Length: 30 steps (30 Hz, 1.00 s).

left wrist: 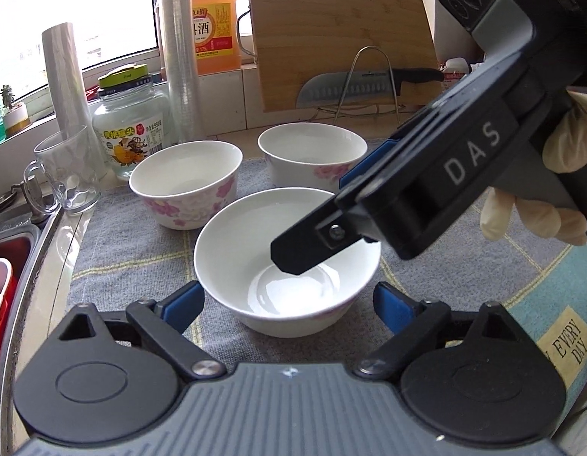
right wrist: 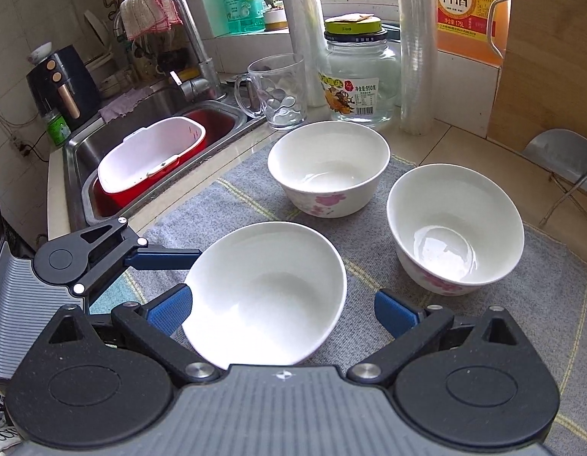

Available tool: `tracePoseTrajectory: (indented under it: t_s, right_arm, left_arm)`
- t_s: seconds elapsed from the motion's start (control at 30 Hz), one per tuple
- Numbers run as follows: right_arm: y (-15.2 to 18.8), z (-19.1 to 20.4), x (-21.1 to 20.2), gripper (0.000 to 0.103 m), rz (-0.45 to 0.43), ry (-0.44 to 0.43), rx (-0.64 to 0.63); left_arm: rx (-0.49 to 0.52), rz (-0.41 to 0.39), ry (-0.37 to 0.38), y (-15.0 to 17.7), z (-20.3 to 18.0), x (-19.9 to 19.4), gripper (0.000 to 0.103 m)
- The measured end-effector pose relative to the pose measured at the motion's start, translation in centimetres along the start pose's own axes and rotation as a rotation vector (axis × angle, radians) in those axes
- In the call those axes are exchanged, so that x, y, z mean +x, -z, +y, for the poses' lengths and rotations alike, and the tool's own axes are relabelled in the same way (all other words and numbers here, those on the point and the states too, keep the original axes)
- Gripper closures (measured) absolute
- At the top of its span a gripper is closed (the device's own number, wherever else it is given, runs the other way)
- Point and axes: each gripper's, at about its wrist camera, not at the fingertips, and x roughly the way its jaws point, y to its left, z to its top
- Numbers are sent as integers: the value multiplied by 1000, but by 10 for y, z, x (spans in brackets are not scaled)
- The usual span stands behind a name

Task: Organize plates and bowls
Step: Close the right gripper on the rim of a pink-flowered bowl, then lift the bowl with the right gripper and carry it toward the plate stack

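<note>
Both tongs are held wide open, gripping nothing. The nearest bowl (right wrist: 266, 292) is seen on the grey mat (right wrist: 551, 296); glazed, slippery and breakable, it is best pinched at its rim

"das" on right gripper (left wrist: 316, 224)

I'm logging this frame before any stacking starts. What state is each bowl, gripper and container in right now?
near bowl: upright, empty, unstacked
back-left bowl: upright, empty, on the mat
back-right bowl: upright, empty, on the mat
left gripper: open around the near bowl
right gripper: open, at the near bowl
glass jar: lid on
glass mug: upright
</note>
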Motion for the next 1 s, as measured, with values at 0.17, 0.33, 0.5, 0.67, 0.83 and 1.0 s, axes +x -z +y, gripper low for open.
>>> tracePoseTrajectory:
  t_s: [0.17,0.33,0.5,0.67,0.83,1.0]
  right_arm:
    - [-2,-2,7,7,13,-7,10]
    - [-3,-2,12,16,28,-14,7]
    - [-4,1,13,17,29,-29,2]
    - [-5,1,13,17,31,-30,3]
    - [-4,2,11,17,31,-25,8]
    - [-1,0,3,17,27,-21,21]
  left_arm:
    - [-3,2,9,0,2,2,11]
    - [-5,-7,10,-1,4,1,12]
    - [-12,-9,13,-2,4,1,12]
    - [-11,-10,9,-2,3,1,12]
    - [-11,-4,14,-2,1,0,12]
    - [1,-13,30,-6,-5,-3,12]
